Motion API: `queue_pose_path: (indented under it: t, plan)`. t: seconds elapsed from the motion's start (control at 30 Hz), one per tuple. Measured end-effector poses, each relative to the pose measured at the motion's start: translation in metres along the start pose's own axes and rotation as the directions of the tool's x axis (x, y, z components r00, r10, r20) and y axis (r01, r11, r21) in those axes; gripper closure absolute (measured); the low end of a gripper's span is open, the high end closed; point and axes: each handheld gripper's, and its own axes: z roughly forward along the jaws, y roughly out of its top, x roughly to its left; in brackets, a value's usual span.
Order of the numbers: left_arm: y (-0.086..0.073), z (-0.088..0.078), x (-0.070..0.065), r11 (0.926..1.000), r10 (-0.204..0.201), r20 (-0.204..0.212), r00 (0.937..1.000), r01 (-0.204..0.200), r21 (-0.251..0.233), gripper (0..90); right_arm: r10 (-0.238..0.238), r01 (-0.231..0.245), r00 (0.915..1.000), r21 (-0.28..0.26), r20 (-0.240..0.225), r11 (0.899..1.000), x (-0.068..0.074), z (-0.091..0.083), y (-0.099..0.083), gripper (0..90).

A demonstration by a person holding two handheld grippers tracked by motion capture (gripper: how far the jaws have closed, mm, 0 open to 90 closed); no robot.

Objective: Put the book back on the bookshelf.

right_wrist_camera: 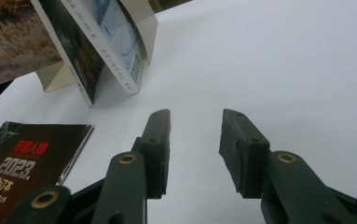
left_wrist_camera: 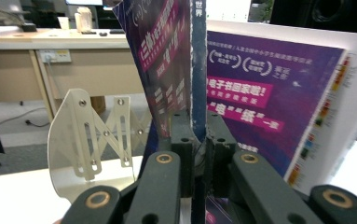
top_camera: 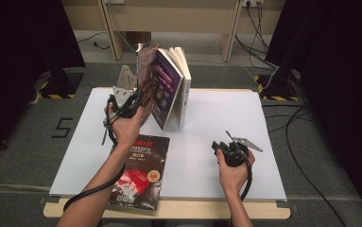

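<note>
1. My left tool (top_camera: 127,105) is clenched on the purple book (top_camera: 162,85), which stands tilted at upper centre of the high view against other upright books (top_camera: 182,78). The grip is thin, on the spine edge; I judge it could slip and topple the row.
2. My right tool (top_camera: 229,147) hangs released and empty at lower right, too far to steady anything.
3. The bookend (left_wrist_camera: 90,140) sits just left; a swing might knock it off the surface (top_camera: 226,118).

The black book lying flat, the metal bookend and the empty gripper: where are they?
black book (top_camera: 141,172), high view, middle of its cover.
metal bookend (left_wrist_camera: 90,140), left gripper view, its upright slotted plate.
right gripper (right_wrist_camera: 195,140), right gripper view, gap between its open jaws.
</note>
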Motion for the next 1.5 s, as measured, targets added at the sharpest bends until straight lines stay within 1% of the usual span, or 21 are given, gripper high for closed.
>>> queue_pose_path:
  t: [0.07, 0.17, 0.2, 0.23, 0.27, 0.37, 0.5, 0.57, 0.6, 0.7, 0.8, 0.87, 0.93, 1.0, 1.1, 1.13, 1.17, 1.2, 1.4, 1.47, 1.5]
  plan:
    - [-0.002, 0.005, -0.001, 1.0000, 0.006, -0.014, 0.9999, -0.006, -0.005, 84.2, -0.002, 0.002, 1.0000, 0.000, 0.002, 1.000, 0.000, 0.000, 0.000, 63.0]
    - [-0.002, 0.007, -0.004, 0.9999, 0.006, -0.026, 0.9996, -0.006, -0.014, 84.2, -0.005, 0.005, 1.0000, 0.002, 0.002, 1.000, -0.001, 0.000, 0.000, 63.0]
    - [-0.003, 0.009, -0.005, 0.9997, 0.017, -0.028, 0.9995, -0.017, -0.017, 84.2, -0.009, 0.009, 0.9999, 0.003, 0.005, 1.000, -0.001, 0.001, 0.000, 63.0]
    - [-0.005, 0.011, -0.008, 0.9993, 0.030, -0.030, 0.9991, -0.031, -0.021, 84.1, 0.011, -0.011, 0.9999, 0.010, 0.004, 1.000, 0.000, 0.001, -0.001, 63.0]
    - [-0.007, 0.012, -0.009, 0.9992, 0.035, -0.028, 0.9990, -0.035, -0.021, 84.2, 0.007, -0.007, 1.0000, 0.011, 0.005, 1.000, -0.001, 0.003, -0.002, 63.0]
    - [-0.014, 0.017, -0.014, 0.9986, 0.050, -0.016, 0.9986, -0.050, -0.019, 84.1, -0.012, 0.012, 0.9999, 0.016, 0.010, 1.000, -0.002, 0.004, -0.003, 63.0]
    - [-0.026, 0.024, -0.019, 0.9983, 0.059, 0.002, 0.9983, -0.059, -0.001, 83.9, -0.011, 0.010, 0.9999, 0.024, 0.010, 1.000, -0.002, 0.005, -0.004, 63.1]
    - [-0.032, 0.027, -0.020, 0.9974, 0.069, 0.013, 0.9975, -0.069, -0.019, 83.9, -0.003, 0.002, 1.0000, 0.029, 0.009, 1.000, -0.001, 0.005, -0.005, 63.1]
    - [-0.032, 0.028, -0.021, 0.9975, 0.068, 0.026, 0.9974, -0.067, -0.021, 83.8, -0.014, 0.014, 0.9998, 0.032, 0.012, 0.999, -0.002, 0.006, -0.005, 63.1]
    - [-0.034, 0.033, -0.027, 0.9953, 0.095, 0.041, 0.9947, -0.094, -0.026, 83.7, -0.011, 0.011, 0.9999, 0.039, 0.010, 0.999, -0.002, 0.007, -0.006, 63.0]
    - [-0.036, 0.036, -0.032, 0.9956, 0.093, 0.055, 0.9942, -0.092, -0.021, 83.5, -0.005, 0.005, 0.9999, 0.049, 0.010, 0.999, -0.002, 0.008, -0.008, 62.9]
    - [-0.037, 0.039, -0.035, 0.9944, 0.105, 0.060, 0.9926, -0.105, -0.014, 83.4, -0.016, 0.016, 0.9998, 0.051, 0.012, 0.999, -0.003, 0.008, -0.008, 62.7]
    - [-0.038, 0.041, -0.037, 0.9925, 0.122, 0.065, 0.9904, -0.122, -0.009, 83.2, -0.012, 0.011, 0.9999, 0.056, 0.011, 0.998, -0.003, 0.008, -0.008, 62.4]
    - [-0.039, 0.042, -0.038, 0.9897, 0.143, 0.068, 0.9874, -0.143, -0.001, 83.2, -0.014, 0.013, 0.9999, 0.058, 0.008, 0.998, -0.004, 0.009, -0.008, 62.3]
    - [-0.042, 0.045, -0.036, 0.9898, 0.140, 0.080, 0.9869, -0.142, 0.014, 83.2, -0.012, 0.011, 0.9999, 0.064, 0.009, 0.998, -0.004, 0.009, -0.009, 62.3]
    - [-0.043, 0.045, -0.036, 0.9884, 0.149, 0.080, 0.9856, -0.151, 0.017, 83.2, -0.007, 0.006, 0.9999, 0.069, 0.011, 0.998, -0.004, 0.009, -0.009, 62.2]
    - [-0.044, 0.045, -0.035, 0.9866, 0.160, 0.087, 0.9833, -0.162, 0.021, 83.2, -0.016, 0.015, 0.9998, 0.067, 0.011, 0.998, -0.005, 0.009, -0.009, 62.2]
    - [-0.045, 0.045, -0.035, 0.9863, 0.161, 0.096, 0.9824, -0.163, 0.022, 83.1, -0.006, 0.005, 0.9999, 0.071, 0.012, 0.997, -0.004, 0.009, -0.010, 62.2]
    - [-0.048, 0.040, -0.035, 0.9847, 0.166, 0.104, 0.9806, -0.170, 0.036, 81.3, -0.013, 0.012, 0.9999, 0.074, 0.011, 0.997, -0.005, 0.010, -0.010, 61.8]
    - [-0.048, 0.039, -0.035, 0.9853, 0.155, 0.109, 0.9819, -0.162, 0.054, 78.0, -0.009, 0.008, 0.9999, 0.075, 0.011, 0.997, -0.005, 0.010, -0.010, 61.3]
    - [-0.049, 0.039, -0.035, 0.9865, 0.142, 0.110, 0.9838, -0.149, 0.067, 74.9, -0.009, 0.008, 0.9999, 0.076, 0.011, 0.997, -0.005, 0.010, -0.010, 61.1]
